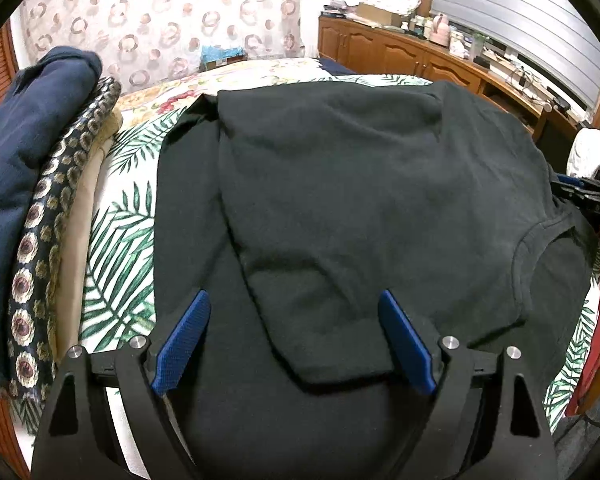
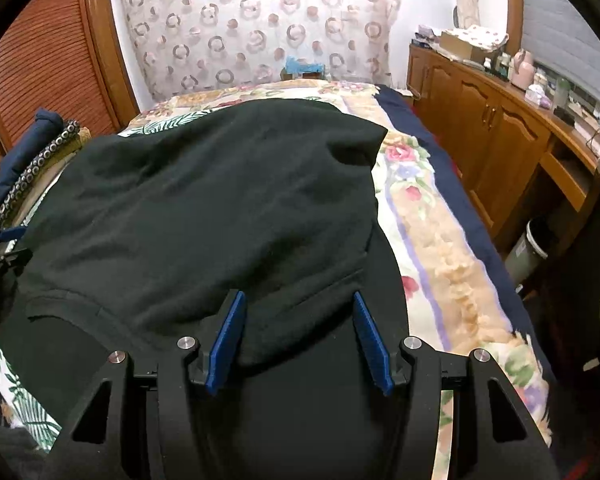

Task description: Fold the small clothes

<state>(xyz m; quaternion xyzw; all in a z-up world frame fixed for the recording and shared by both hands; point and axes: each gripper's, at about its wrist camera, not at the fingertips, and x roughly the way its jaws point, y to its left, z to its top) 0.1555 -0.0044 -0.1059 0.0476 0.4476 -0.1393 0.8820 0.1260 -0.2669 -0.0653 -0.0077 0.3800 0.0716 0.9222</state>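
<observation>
Now dark T-shirt [image 1: 380,184] half-folded on bed [image 1: 120,240]

The bed [image 2: 440,216] has a flowered cover. A dark T-shirt [image 1: 360,200], partly folded, lies on its middle. A stack of folded clothes [image 1: 28,200] lies at its left edge.

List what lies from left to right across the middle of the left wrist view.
Navy folded garment → patterned dark fabric → beige cloth → palm-leaf sheet → black T-shirt → right gripper at the edge.
</observation>
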